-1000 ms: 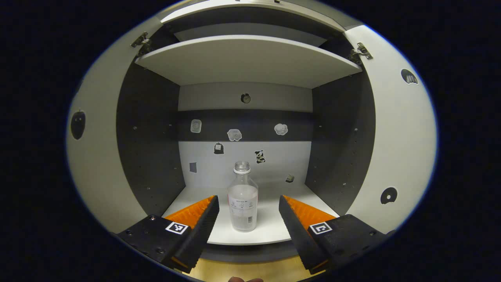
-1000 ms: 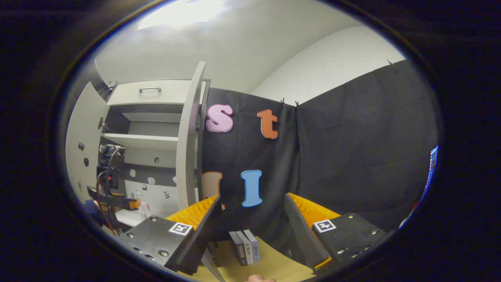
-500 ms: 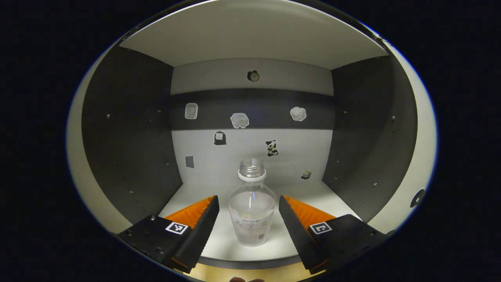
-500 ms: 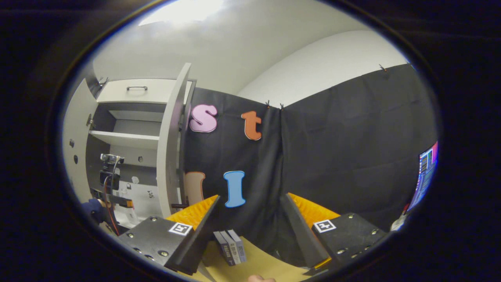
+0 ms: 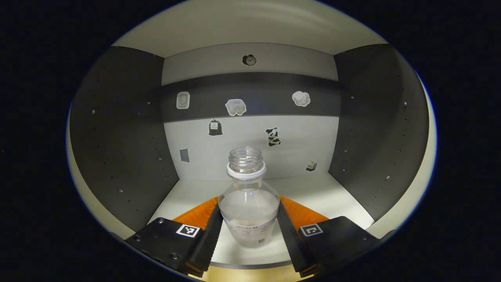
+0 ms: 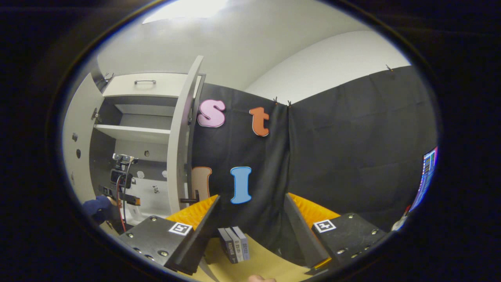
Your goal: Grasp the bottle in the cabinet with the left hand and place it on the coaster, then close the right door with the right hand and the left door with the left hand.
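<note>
Clear plastic is what sits between our left gripper fingers: the bottle stands upright on the lower shelf of the cabinet, in the lower middle of the left gripper view, its open neck rising above the fingers. The fingers flank the bottle's wide body on both sides and look to be touching it or very nearly so; we cannot tell whether they press firmly yet, and the bottle's base seems to rest on the shelf.

We judge the task to be at its very first step. The grasp is being set, the bottle has not been lifted out, and the coaster is not something we can place from here.

In the right gripper view, our right gripper hangs with its fingers spread wide and nothing between them, over the tan worktop in front of a few small books at the bottom centre. At the left of that frame the cabinet stands with the right door swung out edge-on and the left door open at the far left, with the left gripper reaching inside.

Left to do, as we judge it: secure the hold, carry the bottle to the coaster, then shut both doors.
</note>
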